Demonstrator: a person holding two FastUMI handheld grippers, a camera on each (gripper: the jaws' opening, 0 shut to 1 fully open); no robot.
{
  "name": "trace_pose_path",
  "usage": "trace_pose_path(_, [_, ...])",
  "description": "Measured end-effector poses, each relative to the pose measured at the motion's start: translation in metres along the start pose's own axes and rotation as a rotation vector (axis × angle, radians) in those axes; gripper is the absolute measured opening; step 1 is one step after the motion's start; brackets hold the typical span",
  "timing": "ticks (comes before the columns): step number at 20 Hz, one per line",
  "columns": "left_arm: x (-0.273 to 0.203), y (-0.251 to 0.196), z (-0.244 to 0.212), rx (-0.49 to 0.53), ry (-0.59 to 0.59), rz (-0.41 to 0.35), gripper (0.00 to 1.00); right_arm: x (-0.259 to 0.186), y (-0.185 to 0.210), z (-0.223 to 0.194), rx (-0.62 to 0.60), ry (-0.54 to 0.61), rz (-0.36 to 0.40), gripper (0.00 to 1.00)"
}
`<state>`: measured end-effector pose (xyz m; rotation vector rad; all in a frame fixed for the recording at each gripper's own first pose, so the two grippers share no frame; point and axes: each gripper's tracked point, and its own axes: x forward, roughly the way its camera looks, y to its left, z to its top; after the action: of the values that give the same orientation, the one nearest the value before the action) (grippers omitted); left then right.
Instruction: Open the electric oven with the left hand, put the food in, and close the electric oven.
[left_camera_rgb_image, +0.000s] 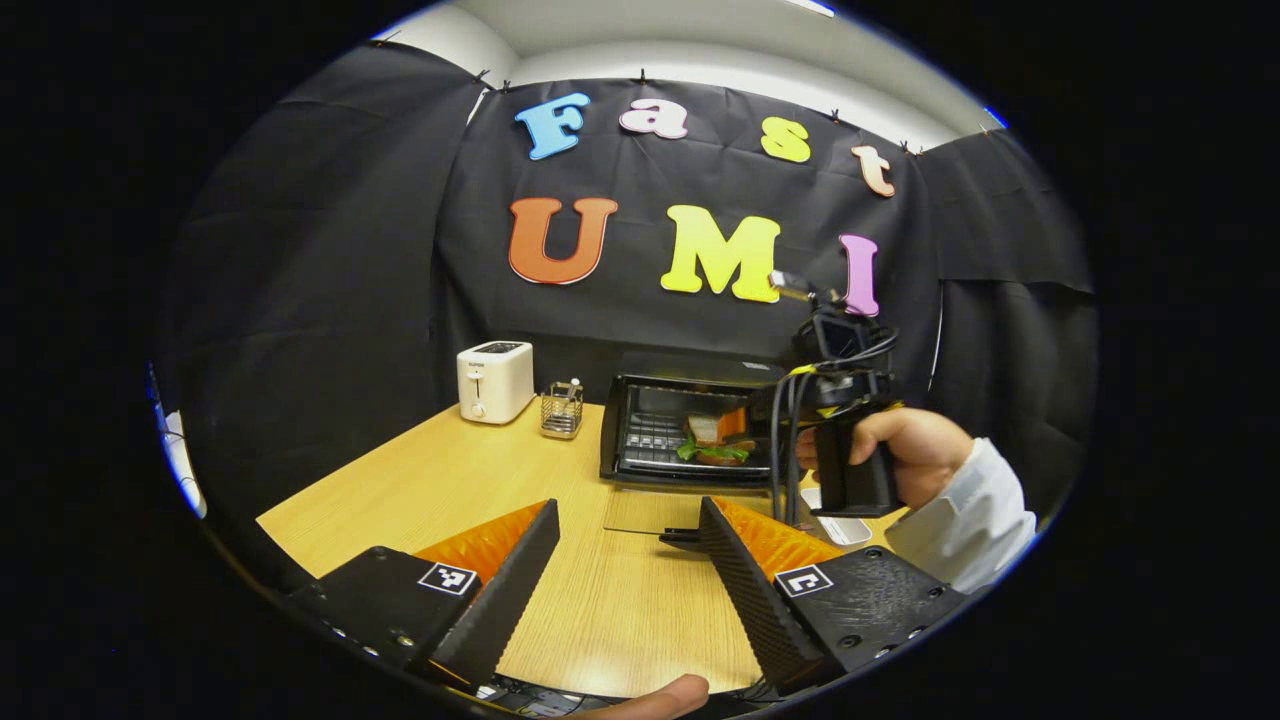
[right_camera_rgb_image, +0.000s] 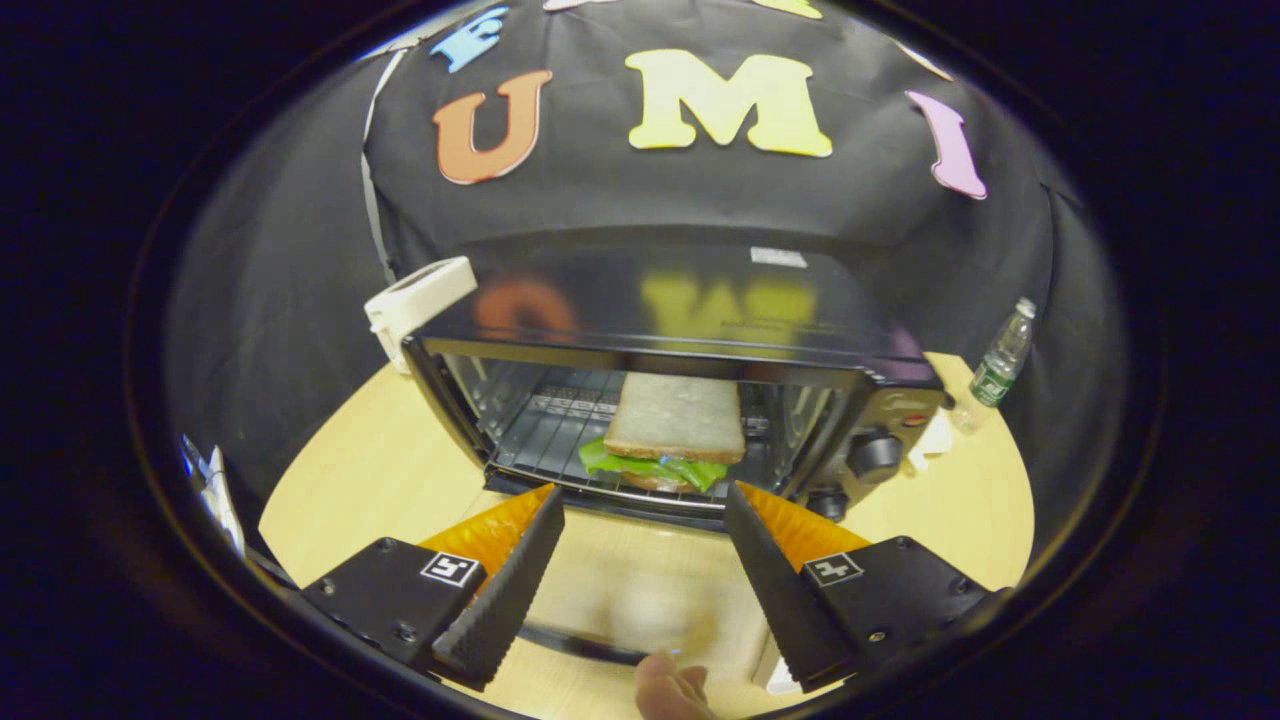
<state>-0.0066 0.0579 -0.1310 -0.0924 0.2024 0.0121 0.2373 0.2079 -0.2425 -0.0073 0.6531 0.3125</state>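
Sandwich (right_camera_rgb_image: 665, 430): 1, seemingly on oven (right_camera_rgb_image: 660, 330) rack.

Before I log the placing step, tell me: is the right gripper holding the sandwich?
No. The sandwich lies on the rack inside the open oven, and the right gripper is open in front of it.

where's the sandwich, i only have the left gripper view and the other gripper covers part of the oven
Observer: The sandwich lies on the wire rack inside the oven, apart from the right gripper.
Operator: is that gripper open
Observer: Yes, its fingers stand wide apart with nothing between them.
Operator: anything beyond the oven on that side
Observer: A water bottle stands upright on the table, past the oven's knob end.
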Motion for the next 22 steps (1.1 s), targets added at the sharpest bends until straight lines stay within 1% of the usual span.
trace_pose_path(3, [0.01,-0.007,-0.014,0.026,0.057,-0.001,0.93,-0.057,-0.008,0.012,-0.013,-0.112,0.007,1.0])
trace_pose_path(5, [0.014,-0.015,-0.023,0.037,0.09,-0.004,0.93,-0.096,-0.017,0.019,-0.038,-0.186,-0.008,0.99])
trace_pose_path(7, [0.02,-0.029,-0.028,0.027,0.104,-0.027,0.93,-0.134,-0.03,0.028,-0.062,-0.264,-0.031,0.99])
trace_pose_path(9, [0.028,-0.044,-0.039,0.027,0.133,-0.052,0.93,-0.171,-0.041,0.034,-0.061,-0.339,-0.043,0.99])
trace_pose_path(13, [0.051,-0.061,-0.06,0.058,0.19,-0.06,0.93,-0.236,-0.064,0.047,-0.05,-0.479,-0.053,0.99])
trace_pose_path(18, [0.079,-0.09,-0.09,0.087,0.265,-0.099,0.93,-0.295,-0.109,0.05,-0.086,-0.62,-0.166,0.98])
trace_pose_path(22, [0.101,-0.101,-0.113,0.087,0.323,-0.104,0.93,-0.322,-0.14,0.04,-0.073,-0.653,-0.242,0.99])
